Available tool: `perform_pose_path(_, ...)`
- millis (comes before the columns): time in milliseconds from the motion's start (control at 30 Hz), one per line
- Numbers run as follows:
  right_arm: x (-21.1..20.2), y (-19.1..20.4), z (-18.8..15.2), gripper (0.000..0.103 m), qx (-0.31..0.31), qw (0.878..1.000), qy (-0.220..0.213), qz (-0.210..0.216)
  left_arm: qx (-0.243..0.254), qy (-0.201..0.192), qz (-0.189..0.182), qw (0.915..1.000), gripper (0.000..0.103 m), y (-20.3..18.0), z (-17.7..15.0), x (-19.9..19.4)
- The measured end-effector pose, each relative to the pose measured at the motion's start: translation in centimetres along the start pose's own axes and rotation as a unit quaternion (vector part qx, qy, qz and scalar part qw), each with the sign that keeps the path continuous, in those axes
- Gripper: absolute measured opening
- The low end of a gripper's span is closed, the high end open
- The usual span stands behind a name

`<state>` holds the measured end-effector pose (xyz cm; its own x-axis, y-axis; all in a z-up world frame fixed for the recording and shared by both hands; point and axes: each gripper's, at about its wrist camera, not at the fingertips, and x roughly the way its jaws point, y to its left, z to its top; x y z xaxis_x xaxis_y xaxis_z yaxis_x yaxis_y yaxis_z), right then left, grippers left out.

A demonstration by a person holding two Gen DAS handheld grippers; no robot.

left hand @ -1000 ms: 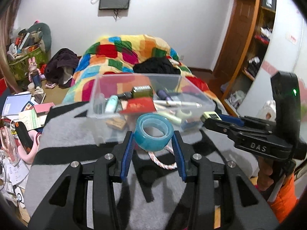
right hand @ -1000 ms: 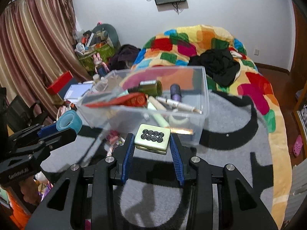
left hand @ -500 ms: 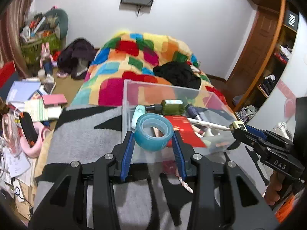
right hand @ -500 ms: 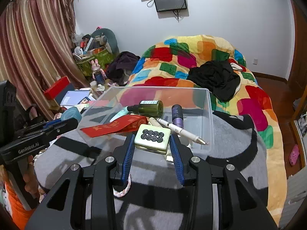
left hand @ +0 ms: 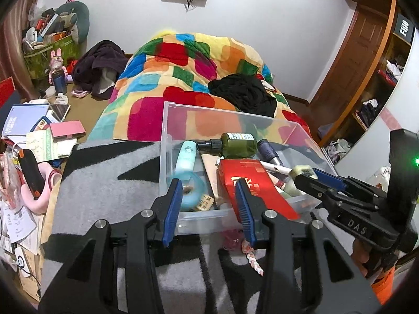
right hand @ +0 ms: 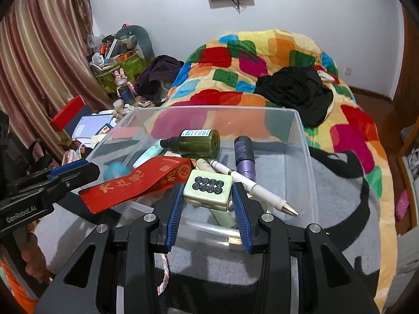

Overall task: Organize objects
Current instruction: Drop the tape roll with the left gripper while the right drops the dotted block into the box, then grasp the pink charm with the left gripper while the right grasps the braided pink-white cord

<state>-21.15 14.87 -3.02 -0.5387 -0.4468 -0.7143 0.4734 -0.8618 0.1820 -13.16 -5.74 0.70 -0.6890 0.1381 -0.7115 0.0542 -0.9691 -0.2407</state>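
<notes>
A clear plastic bin [left hand: 167, 157] [right hand: 301, 141] stands on the grey blanket. My left gripper [left hand: 208, 204] is open at the bin's near rim. The blue tape roll [left hand: 192, 193], blurred, lies just beyond the fingers inside the bin; it also shows in the right wrist view [right hand: 115, 171]. My right gripper [right hand: 207, 201] is shut on a pale green mahjong tile [right hand: 208, 189] and holds it over the bin's near side. The tile also shows in the left wrist view [left hand: 302, 170]. The bin holds a green bottle [right hand: 196, 144], a red envelope [right hand: 138, 183], a pen [right hand: 256, 188] and a purple tube [right hand: 244, 157].
A pink-white rope [left hand: 251, 259] lies on the blanket in front of the bin. A colourful quilt [left hand: 183, 78] with black clothes [right hand: 296, 91] lies behind it. Books and clutter [left hand: 34, 136] cover the floor at left. Wooden shelves [left hand: 379, 83] stand at right.
My left gripper has opened and let go of the blue tape roll, which has dropped into the bin. Both grippers have moved closer over the bin. The right still holds the tile.
</notes>
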Motion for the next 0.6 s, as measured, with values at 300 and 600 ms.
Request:
perform_pose_path(300, -2.3, 1.5, -0.6, 0.039, -0.033, 0.999, -0.015, 0.014, 0.02, -0.029, 0.013, 0.9993, 0.059, -0.8, -0.5, -2.4)
perform_pose_path(600, -4.3, 2.3, -3.3, 0.054, -0.059, 0.998, -0.014, 0.032, 0.04, -0.034, 0.02, 0.9984, 0.065, -1.1, -2.9, -4.3)
